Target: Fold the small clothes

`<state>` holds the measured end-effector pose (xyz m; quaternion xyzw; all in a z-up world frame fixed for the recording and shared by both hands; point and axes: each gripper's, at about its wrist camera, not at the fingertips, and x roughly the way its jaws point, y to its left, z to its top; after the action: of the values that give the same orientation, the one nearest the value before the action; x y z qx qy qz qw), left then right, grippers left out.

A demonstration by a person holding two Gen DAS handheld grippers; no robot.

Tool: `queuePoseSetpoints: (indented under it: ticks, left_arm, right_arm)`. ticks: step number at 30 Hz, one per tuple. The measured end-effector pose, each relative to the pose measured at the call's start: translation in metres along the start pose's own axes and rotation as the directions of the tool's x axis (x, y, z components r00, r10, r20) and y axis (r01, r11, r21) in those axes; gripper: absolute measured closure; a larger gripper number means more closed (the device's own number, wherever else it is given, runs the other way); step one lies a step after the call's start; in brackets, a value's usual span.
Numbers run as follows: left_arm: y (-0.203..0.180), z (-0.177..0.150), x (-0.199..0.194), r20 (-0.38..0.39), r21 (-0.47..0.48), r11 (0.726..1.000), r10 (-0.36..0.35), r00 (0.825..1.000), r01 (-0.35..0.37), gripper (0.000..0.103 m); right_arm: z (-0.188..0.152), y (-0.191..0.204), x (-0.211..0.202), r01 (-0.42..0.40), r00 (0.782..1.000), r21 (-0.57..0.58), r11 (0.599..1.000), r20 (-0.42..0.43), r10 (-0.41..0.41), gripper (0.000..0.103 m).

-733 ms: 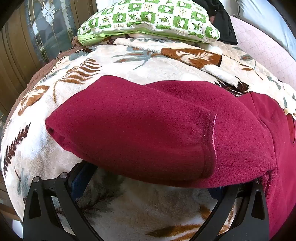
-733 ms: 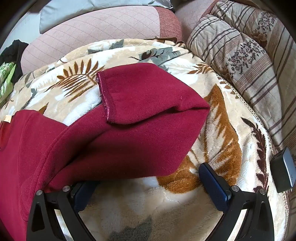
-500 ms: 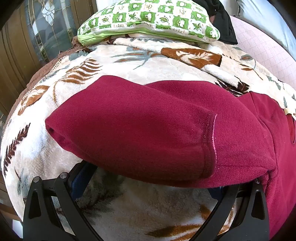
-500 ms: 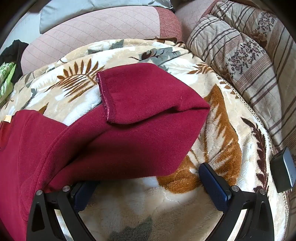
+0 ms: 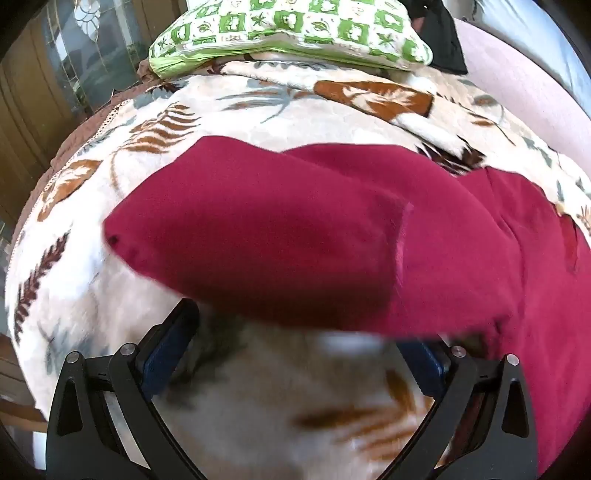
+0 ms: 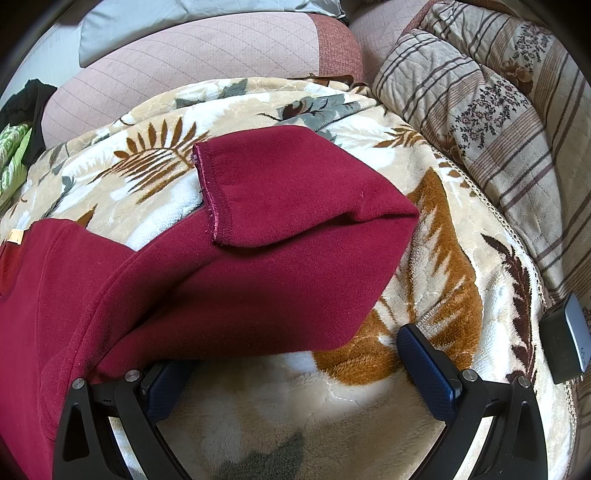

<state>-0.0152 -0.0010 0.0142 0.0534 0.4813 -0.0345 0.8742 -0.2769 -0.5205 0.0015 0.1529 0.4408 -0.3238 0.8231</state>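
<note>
A dark red fleece garment (image 5: 314, 236) lies on a leaf-patterned blanket (image 5: 258, 398). In the left wrist view one sleeve is folded back over itself, its cuff seam (image 5: 402, 240) showing. My left gripper (image 5: 295, 343) is open just below the sleeve; the cloth overhangs both fingertips. In the right wrist view the other sleeve (image 6: 258, 251) is folded back too, cuff (image 6: 214, 199) on top. My right gripper (image 6: 291, 350) is open at its near edge; the left fingertip is under the cloth, the right pad (image 6: 424, 358) is bare.
A green and white pillow (image 5: 288, 33) and a black cloth (image 5: 443, 44) lie at the far end. Pink quilted cushions (image 6: 184, 70) and a striped quilt (image 6: 498, 122) border the blanket. A dark grey device (image 6: 569, 339) sits at the right edge.
The left wrist view has shifted and blurred: the left gripper is moving, and the folded sleeve now sits further right and lower in view. The right gripper has not moved.
</note>
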Motion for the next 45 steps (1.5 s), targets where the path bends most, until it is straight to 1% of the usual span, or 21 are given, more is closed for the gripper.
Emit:
queuePoseSetpoints:
  ticks: [3,6,8,11,13,15,17,22,24,27,29,31,34,36,38,42,45]
  left_arm:
    - [-0.003,-0.012,-0.032,0.072,0.025,1.000,-0.009,0.997,0.008,0.001]
    - [-0.009,-0.016,-0.060,0.130,0.052,0.999,-0.016,0.991,0.009,0.001]
    - [-0.014,-0.017,-0.076,0.160,0.064,0.998,-0.034,0.987,0.024,0.001]
    - [-0.025,-0.017,-0.094,0.169,0.085,0.994,-0.089,0.982,0.075,0.001]
    - [-0.032,-0.017,-0.100,0.170,0.091,0.990,-0.118,0.978,0.104,0.001]
    - [-0.039,-0.018,-0.107,0.175,0.101,0.987,-0.141,0.974,0.125,0.001]
    - [-0.046,-0.017,-0.109,0.178,0.116,0.985,-0.150,0.972,0.131,0.001]
    - [-0.056,-0.022,-0.118,0.197,0.152,0.978,-0.169,0.966,0.141,0.001]
    - [-0.058,-0.024,-0.119,0.193,0.163,0.976,-0.178,0.965,0.148,0.001]
    - [-0.062,-0.026,-0.122,0.199,0.181,0.972,-0.185,0.962,0.149,0.001]
    - [-0.064,-0.026,-0.123,0.200,0.189,0.971,-0.187,0.962,0.149,0.001]
    - [-0.066,-0.027,-0.122,0.194,0.194,0.969,-0.191,0.962,0.153,0.001]
    - [-0.068,-0.028,-0.119,0.183,0.197,0.968,-0.193,0.964,0.157,0.001]
    - [-0.070,-0.028,-0.117,0.178,0.199,0.967,-0.193,0.965,0.157,0.001]
    - [-0.072,-0.028,-0.116,0.181,0.198,0.968,-0.193,0.964,0.157,0.001]
    - [-0.075,-0.027,-0.114,0.175,0.194,0.968,-0.196,0.965,0.162,0.001]
    - [-0.078,-0.026,-0.112,0.172,0.193,0.967,-0.200,0.965,0.166,0.001]
  right_arm:
    - [0.000,0.000,0.000,0.001,1.000,-0.001,1.000,0.000,-0.001,0.000]
    - [-0.001,0.000,0.001,0.000,1.000,0.001,1.000,0.002,0.000,0.000]
    - [-0.003,0.000,0.002,0.005,1.000,-0.003,1.000,0.000,-0.005,0.000]
    - [-0.003,-0.002,0.001,-0.006,1.000,-0.003,1.000,-0.017,0.006,0.000]
    - [0.000,-0.003,0.000,-0.011,0.998,0.009,1.000,-0.069,0.011,0.000]
    - [-0.002,-0.001,-0.007,-0.005,0.996,-0.005,1.000,-0.086,0.005,0.000]
    - [-0.007,0.006,-0.029,-0.023,0.998,0.000,1.000,-0.057,0.023,0.000]
    - [-0.015,0.038,-0.085,-0.074,0.996,-0.053,0.996,0.039,0.076,0.000]
    - [-0.019,0.056,-0.101,-0.084,0.994,-0.079,0.993,0.065,0.089,0.000]
    - [-0.021,0.081,-0.116,-0.107,0.990,-0.116,0.987,0.082,0.117,0.000]
    - [-0.022,0.097,-0.124,-0.125,0.987,-0.132,0.983,0.085,0.137,0.000]
    - [-0.023,0.113,-0.128,-0.128,0.987,-0.143,0.981,0.083,0.140,0.000]
    - [-0.024,0.133,-0.127,-0.155,0.984,-0.160,0.975,0.058,0.166,0.000]
    - [-0.025,0.146,-0.124,-0.148,0.985,-0.176,0.973,0.060,0.160,0.000]
    - [-0.028,0.155,-0.124,-0.154,0.984,-0.186,0.970,0.060,0.167,0.000]
    - [-0.031,0.172,-0.118,-0.195,0.978,-0.184,0.963,0.036,0.205,0.000]
    - [-0.032,0.184,-0.118,-0.190,0.978,-0.212,0.958,0.042,0.204,0.000]
